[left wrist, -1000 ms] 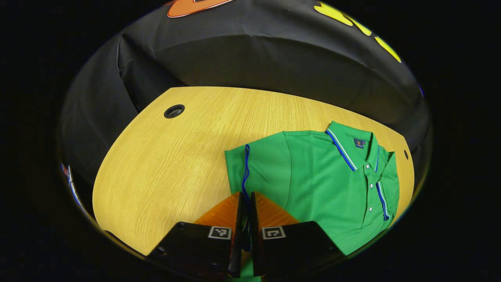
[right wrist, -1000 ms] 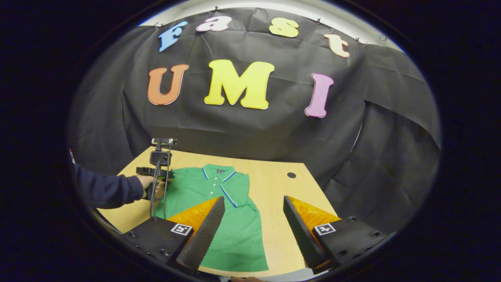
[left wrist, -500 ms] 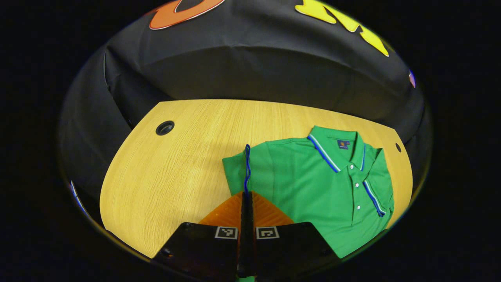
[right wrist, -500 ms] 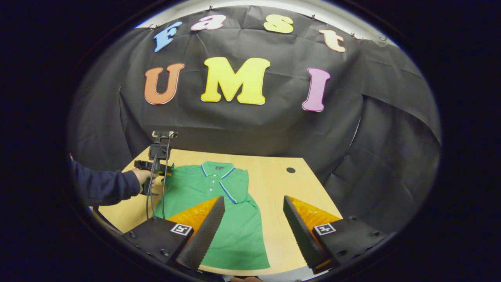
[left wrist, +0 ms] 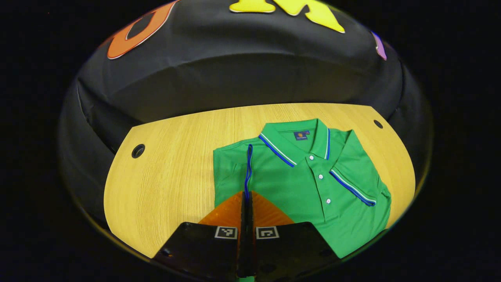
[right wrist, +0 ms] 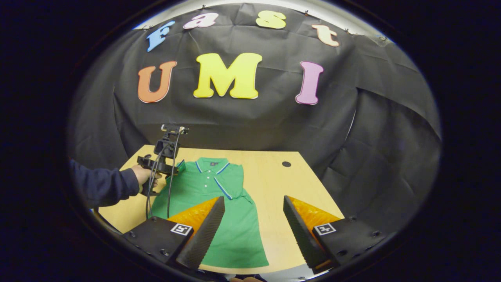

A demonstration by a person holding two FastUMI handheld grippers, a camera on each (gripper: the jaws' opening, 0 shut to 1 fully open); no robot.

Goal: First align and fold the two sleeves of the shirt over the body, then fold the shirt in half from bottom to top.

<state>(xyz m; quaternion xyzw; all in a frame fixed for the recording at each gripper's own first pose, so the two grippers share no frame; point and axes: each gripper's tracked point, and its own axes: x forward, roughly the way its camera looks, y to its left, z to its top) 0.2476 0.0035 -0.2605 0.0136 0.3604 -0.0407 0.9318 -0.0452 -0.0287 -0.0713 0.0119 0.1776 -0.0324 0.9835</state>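
Note:
A green polo shirt (left wrist: 313, 188) with blue-and-white trim lies face up on the wooden table (left wrist: 172, 168). My left gripper (left wrist: 246, 194) is shut on its left sleeve, whose blue cuff edge (left wrist: 248, 168) runs up from between the fingers and stands lifted over the shoulder. The other sleeve's striped cuff (left wrist: 352, 188) lies folded across the chest. In the right gripper view the shirt (right wrist: 203, 184) lies lengthwise, collar far. My right gripper (right wrist: 253, 199) hovers open above the table's near edge, over the hem's right side. The left gripper (right wrist: 166, 154) shows there at the shirt's left shoulder.
Round cable holes sit in the tabletop at the far left (left wrist: 137, 150) and far right (left wrist: 378, 124). A hand (right wrist: 141, 175) in a dark sleeve holds the left gripper, with a cable hanging from it. Black cloth walls the table's far side. Bare wood lies left of the shirt.
The left gripper's fingers closed fully on the sleeve cuff, then it rose and swung toward the shirt's body with the sleeve. The right gripper stayed open and almost still.

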